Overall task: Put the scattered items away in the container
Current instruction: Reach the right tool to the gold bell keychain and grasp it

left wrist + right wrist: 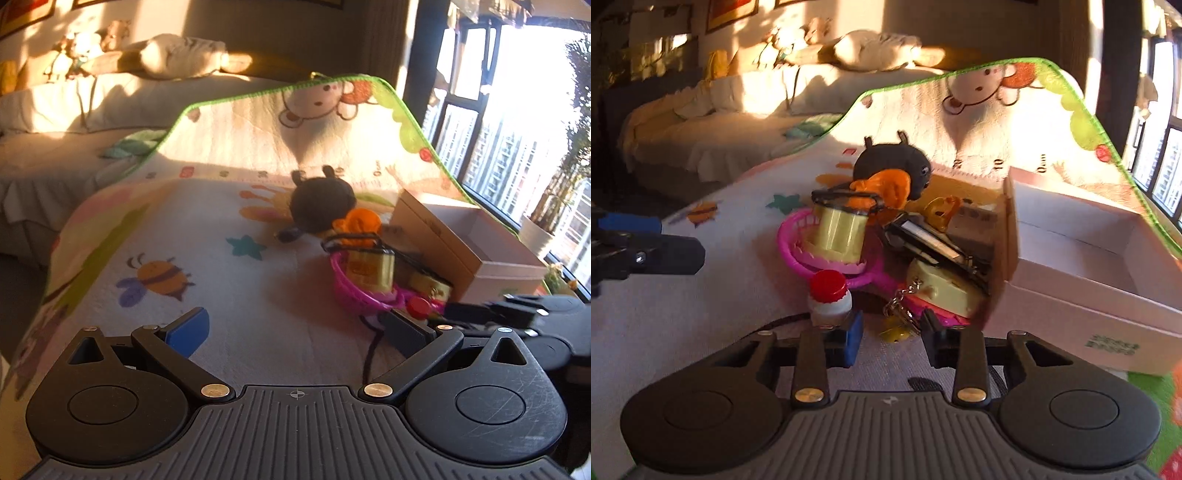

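I note the white box [1082, 236] standing empty at right of frame, the toy pile mid-frame beside it, my right gripper [892, 341] part-closed on nothing before the red-capped bottle [829, 299] (light, rigid, best pinched at the cap), left gripper [295, 328] spread.

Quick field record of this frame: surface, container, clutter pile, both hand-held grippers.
surface: cartoon play mat draped over a raised surface
container: open cardboard box, looks empty
pile: pink basket, yellow cup, red-capped bottle, black plush, orange toy, keychain, all outside the box, at its left
left hand-held gripper: open, nothing between jaws
right hand-held gripper: narrowed, holding nothing
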`<state>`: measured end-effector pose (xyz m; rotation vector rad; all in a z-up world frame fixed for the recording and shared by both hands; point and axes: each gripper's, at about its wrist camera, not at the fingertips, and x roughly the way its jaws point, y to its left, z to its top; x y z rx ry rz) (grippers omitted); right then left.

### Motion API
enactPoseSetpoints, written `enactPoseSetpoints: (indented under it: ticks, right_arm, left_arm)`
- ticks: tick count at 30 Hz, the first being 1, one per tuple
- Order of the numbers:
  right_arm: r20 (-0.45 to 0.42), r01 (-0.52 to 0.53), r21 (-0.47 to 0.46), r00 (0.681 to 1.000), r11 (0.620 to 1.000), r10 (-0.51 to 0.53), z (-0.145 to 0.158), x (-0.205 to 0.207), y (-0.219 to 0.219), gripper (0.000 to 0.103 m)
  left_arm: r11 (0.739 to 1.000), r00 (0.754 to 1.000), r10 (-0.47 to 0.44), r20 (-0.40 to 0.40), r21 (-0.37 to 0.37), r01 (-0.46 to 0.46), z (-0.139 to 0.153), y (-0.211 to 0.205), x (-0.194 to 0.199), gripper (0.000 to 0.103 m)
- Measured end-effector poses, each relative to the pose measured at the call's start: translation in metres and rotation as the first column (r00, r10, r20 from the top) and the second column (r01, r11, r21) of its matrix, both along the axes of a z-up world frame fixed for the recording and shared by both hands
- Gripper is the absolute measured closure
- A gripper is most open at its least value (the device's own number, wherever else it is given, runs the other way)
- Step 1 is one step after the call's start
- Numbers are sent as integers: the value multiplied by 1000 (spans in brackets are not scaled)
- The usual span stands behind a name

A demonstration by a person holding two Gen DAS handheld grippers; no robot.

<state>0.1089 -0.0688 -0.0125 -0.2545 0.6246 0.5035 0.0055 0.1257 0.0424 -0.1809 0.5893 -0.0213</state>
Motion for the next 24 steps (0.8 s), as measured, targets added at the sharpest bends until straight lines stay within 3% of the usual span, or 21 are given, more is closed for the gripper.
enactPoseSetpoints:
  ticks: [3, 6, 8, 14, 17, 18, 19, 23, 24]
  right_arm:
    - [6, -5, -1, 1000, 1000, 5, 4, -5, -4, 82]
    - [48, -33, 32, 998, 999, 31, 20, -28, -23, 83]
    - [71, -31, 36, 997, 999, 29, 31, -43, -40, 102]
    - [78, 22, 112, 997, 993, -30, 58, -84, -95, 103]
    - [100, 45, 94, 993, 995, -55, 55, -84, -100, 101]
    - [98, 49, 89, 994, 995, -57, 51, -80, -98, 96]
    - [85, 49, 92, 995, 995, -57, 46, -74, -94, 91]
    - [36, 22, 79, 999, 997, -25, 24, -44, -60, 85]
    - [38, 13, 68, 999, 998, -15, 21, -38, -50, 73]
  left_arm:
    - [1000, 1000, -13, -2, -14, 12, 0, -7, 4, 0]
    - [1000, 1000, -17, 2, -23, 17, 1, -11, 6, 0]
    - [1000, 1000, -25, -7, -18, 25, -1, -16, 7, 0]
    - [996, 996, -91, -22, -23, 91, -4, -42, 8, 0]
    - [993, 992, -121, -20, -10, 120, -4, -58, 7, 0]
    - [993, 993, -120, -23, -3, 120, -4, -61, 6, 0]
    - [993, 993, -114, -23, 7, 114, -3, -64, 4, 0]
    - [997, 998, -63, -6, 47, 63, 4, -58, -5, 0]
    - [998, 999, -46, -6, 43, 46, 5, -53, -7, 0]
